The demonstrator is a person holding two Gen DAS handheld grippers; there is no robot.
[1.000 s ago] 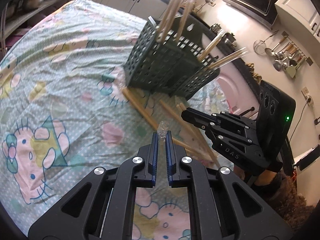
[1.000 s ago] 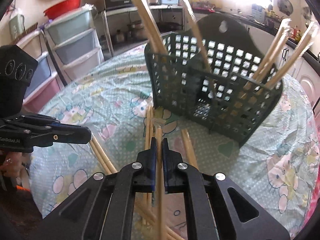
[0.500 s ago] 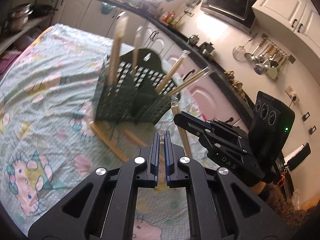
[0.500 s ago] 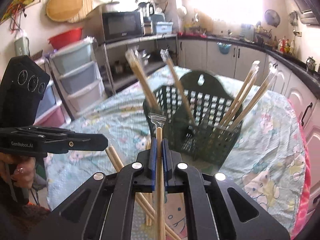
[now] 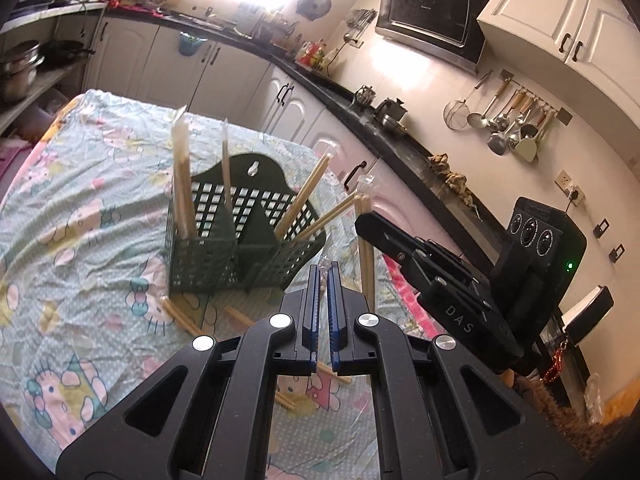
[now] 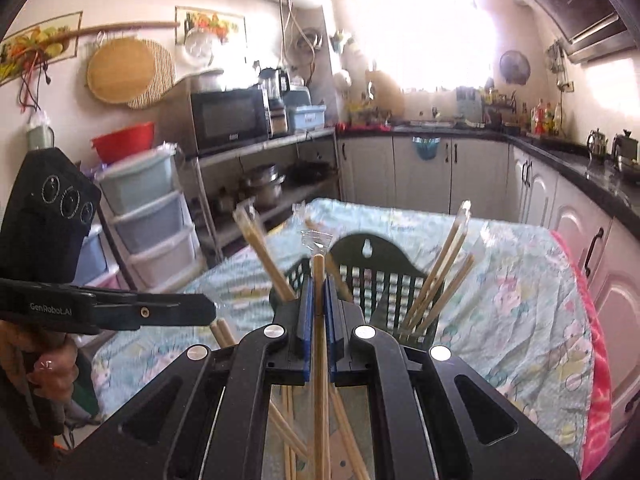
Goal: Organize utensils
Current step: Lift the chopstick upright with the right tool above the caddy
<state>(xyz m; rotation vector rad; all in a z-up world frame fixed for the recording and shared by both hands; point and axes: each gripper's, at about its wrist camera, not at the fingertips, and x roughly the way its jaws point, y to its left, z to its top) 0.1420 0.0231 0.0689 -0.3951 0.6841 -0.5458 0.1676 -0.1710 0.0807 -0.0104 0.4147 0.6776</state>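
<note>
With both the left gripper (image 5: 323, 276) and right gripper (image 6: 319, 292) clenched on wrapped chopstick pairs (image 6: 319, 360) above the counter (image 5: 80, 240), either long pair may pivot and miss the green basket (image 5: 240, 240) at frame centre.

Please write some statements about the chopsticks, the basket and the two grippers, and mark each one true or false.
1. The right gripper is shut on a wrapped chopstick pair. True.
2. The green basket is empty. False: several wrapped chopstick pairs stand in it.
3. Loose chopsticks lie on the tablecloth near the basket. True.
4. The left gripper is wide open. False: it is shut on a clear wrapper tip.
</note>
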